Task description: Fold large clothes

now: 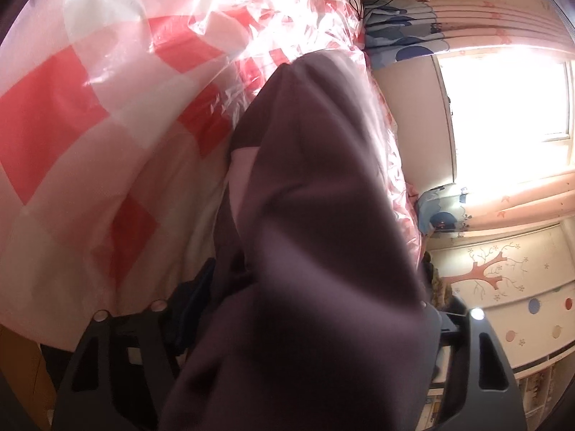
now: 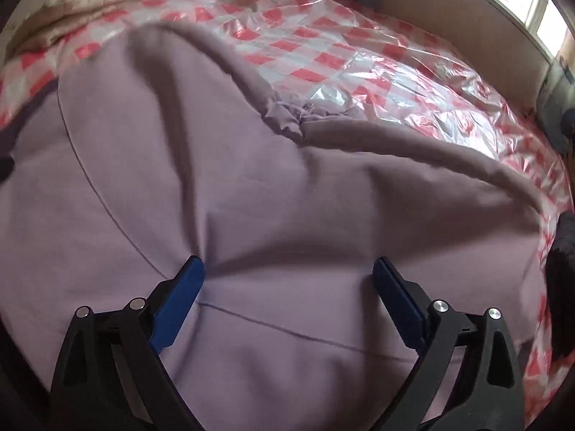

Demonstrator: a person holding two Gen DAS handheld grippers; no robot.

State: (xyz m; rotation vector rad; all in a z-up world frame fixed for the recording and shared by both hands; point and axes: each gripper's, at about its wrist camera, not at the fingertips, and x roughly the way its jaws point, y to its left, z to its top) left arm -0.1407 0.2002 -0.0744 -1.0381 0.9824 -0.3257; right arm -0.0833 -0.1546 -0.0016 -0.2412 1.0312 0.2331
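A large mauve garment (image 2: 222,165) lies spread on the bed, with a puckered seam (image 2: 291,115) at its far edge. My right gripper (image 2: 287,262) hangs just over it, its blue pads (image 2: 179,298) wide apart and open. The left fingertip touches the cloth, and creases fan out from it. In the left wrist view the same garment (image 1: 316,215) drapes over my left gripper (image 1: 316,294) and fills the gap between its fingers. Only a sliver of blue pad (image 1: 201,280) shows, so whether the pads press on the cloth is hidden.
A red-and-white checked plastic sheet (image 2: 359,46) covers the bed (image 1: 72,115). A cream blanket (image 2: 72,10) lies bunched at the far left. A bright window (image 1: 503,107) with pink curtains and a wall with tree decals (image 1: 488,273) stand to the right. A dark object (image 2: 560,258) sits at the bed's right edge.
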